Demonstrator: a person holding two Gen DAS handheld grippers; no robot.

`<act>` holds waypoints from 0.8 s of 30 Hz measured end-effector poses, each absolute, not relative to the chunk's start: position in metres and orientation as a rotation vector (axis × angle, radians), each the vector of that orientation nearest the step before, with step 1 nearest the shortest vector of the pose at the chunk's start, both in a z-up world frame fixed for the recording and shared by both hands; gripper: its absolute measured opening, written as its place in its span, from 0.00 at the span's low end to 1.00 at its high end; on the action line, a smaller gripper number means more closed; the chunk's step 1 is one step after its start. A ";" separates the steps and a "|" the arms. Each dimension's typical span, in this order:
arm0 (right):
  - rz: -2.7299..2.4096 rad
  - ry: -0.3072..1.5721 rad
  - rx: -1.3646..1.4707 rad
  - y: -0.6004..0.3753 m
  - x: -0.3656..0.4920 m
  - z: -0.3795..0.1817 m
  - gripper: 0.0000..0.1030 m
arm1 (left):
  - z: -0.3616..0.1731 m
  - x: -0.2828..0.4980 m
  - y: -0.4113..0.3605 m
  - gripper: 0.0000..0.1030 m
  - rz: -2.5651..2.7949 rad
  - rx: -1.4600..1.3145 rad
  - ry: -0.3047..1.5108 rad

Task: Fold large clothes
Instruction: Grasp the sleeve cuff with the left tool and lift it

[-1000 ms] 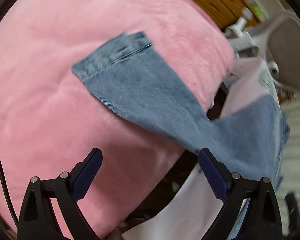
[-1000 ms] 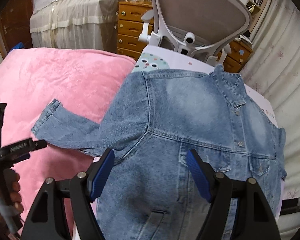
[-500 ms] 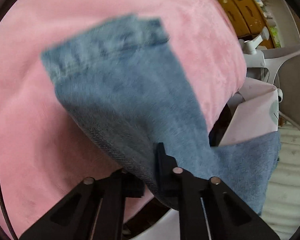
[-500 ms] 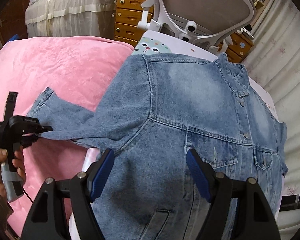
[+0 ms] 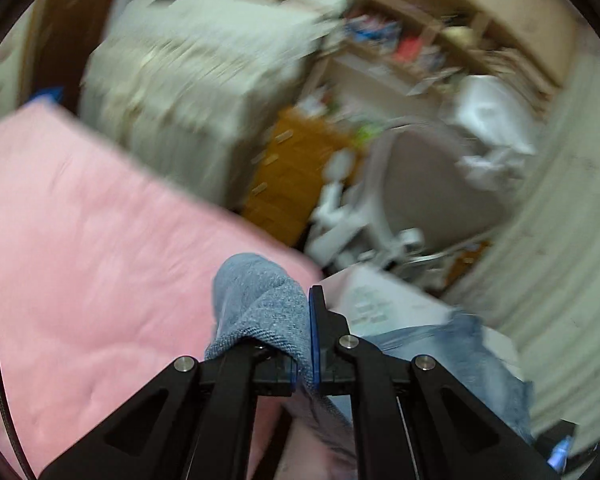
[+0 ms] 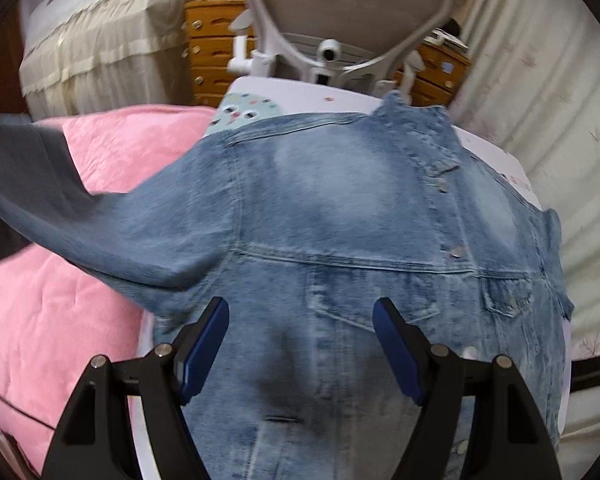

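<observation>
A blue denim jacket (image 6: 352,216) lies front up on a white table (image 6: 496,152), collar toward the far side. Its left sleeve (image 6: 100,236) is lifted off the pink blanket (image 6: 52,312) and stretches out to the left. My left gripper (image 5: 305,312) is shut on the sleeve (image 5: 260,304), which bunches over its fingers. The rest of the jacket shows in the left wrist view (image 5: 452,356) at the lower right. My right gripper (image 6: 300,320) is open and empty, hovering over the jacket's lower front.
A grey-white office chair (image 6: 332,12) stands just behind the table. Wooden drawers (image 6: 212,44) and a lace-covered bed (image 6: 100,32) are further back. A curtain (image 6: 548,92) hangs at the right. The pink blanket fills the left side.
My left gripper closed on the sleeve, then lifted it off the pink blanket and swung upward; its view is blurred. My right gripper stayed open and moved closer over the jacket.
</observation>
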State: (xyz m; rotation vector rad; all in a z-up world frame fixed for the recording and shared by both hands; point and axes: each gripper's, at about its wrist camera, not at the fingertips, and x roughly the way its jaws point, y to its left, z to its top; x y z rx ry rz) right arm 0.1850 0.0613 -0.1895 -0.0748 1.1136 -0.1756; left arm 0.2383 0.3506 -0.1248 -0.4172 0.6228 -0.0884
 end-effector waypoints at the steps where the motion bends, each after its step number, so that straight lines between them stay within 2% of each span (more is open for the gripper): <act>1: -0.197 1.107 -0.058 0.050 0.183 -0.185 0.73 | -0.110 0.236 0.333 0.03 -0.138 -0.388 0.600; 4: -0.255 1.094 -0.021 0.021 0.175 -0.177 0.73 | -0.083 0.229 0.259 0.03 -0.311 -0.266 0.567; 7: -0.313 1.082 0.018 -0.012 0.163 -0.170 0.73 | -0.084 0.220 0.190 0.03 -0.438 -0.140 0.582; 10: -0.383 1.073 0.044 -0.051 0.147 -0.166 0.73 | -0.107 0.204 0.122 0.03 -0.564 -0.013 0.641; 15: -0.482 1.100 0.057 -0.105 0.120 -0.176 0.73 | -0.185 0.191 0.024 0.07 -0.706 0.203 0.866; 16: -0.493 1.111 0.063 -0.115 0.115 -0.180 0.73 | -0.199 0.185 0.013 0.11 -0.717 0.245 0.891; 18: -0.502 1.130 0.076 -0.128 0.108 -0.186 0.73 | -0.218 0.164 -0.002 0.27 -0.723 0.334 0.908; 20: -0.496 1.138 0.080 -0.138 0.103 -0.190 0.73 | -0.229 0.148 -0.008 0.49 -0.720 0.401 0.905; 22: -0.469 1.132 0.079 -0.141 0.102 -0.190 0.73 | -0.231 0.138 -0.009 0.57 -0.731 0.432 0.903; 24: -0.434 1.115 0.075 -0.140 0.102 -0.186 0.73 | -0.223 0.131 -0.001 0.58 -0.737 0.435 0.902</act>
